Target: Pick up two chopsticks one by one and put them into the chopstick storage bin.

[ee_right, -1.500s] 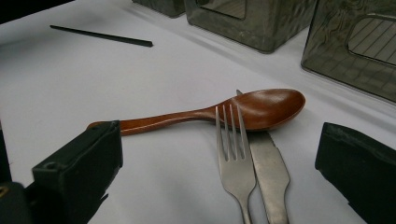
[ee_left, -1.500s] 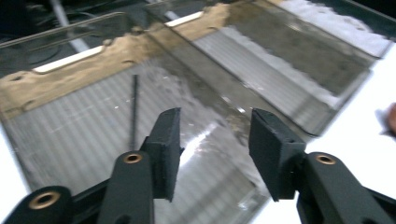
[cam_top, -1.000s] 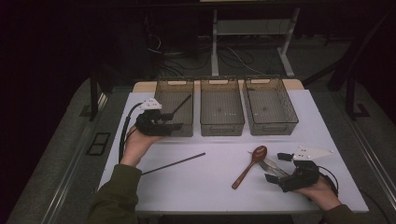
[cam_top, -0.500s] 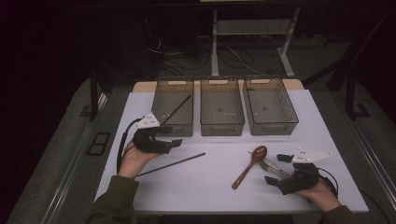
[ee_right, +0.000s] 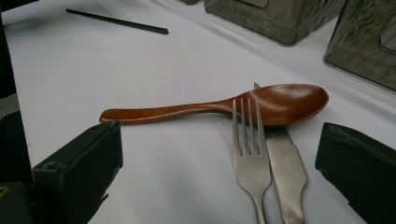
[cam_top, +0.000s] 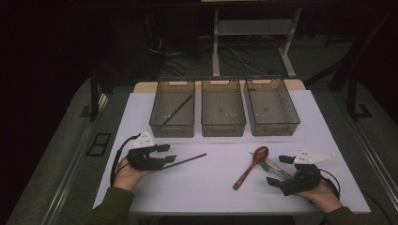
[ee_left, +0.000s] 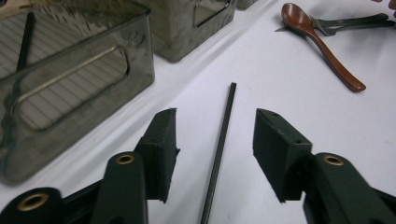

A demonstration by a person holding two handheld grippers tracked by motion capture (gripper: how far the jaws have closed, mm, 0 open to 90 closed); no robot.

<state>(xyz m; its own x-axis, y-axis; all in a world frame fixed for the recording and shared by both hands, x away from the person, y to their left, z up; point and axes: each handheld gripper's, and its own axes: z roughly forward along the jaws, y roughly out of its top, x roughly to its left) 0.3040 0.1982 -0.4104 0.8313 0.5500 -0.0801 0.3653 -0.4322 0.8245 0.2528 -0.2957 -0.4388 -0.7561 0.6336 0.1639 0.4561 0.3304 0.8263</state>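
The left gripper (ee_left: 215, 140) straddles a thin black chopstick (ee_left: 220, 144) lying on the white worktop (cam_top: 206, 187); its jaws have just been closing but stand clear of the stick. The right gripper (ee_right: 219, 168) gapes around a steel fork (ee_right: 250, 158) and knife (ee_right: 287, 172) beside a brown wooden spoon (ee_right: 210, 109). Beyond, another chopstick (cam_top: 174, 112) lies in the leftmost smoky plastic bin (cam_top: 172, 127).

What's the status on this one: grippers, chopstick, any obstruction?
Left gripper open, jaws just closing, astride the chopstick on the table, not yet pinching. Right gripper open, fork between its jaws. Nothing blocking.
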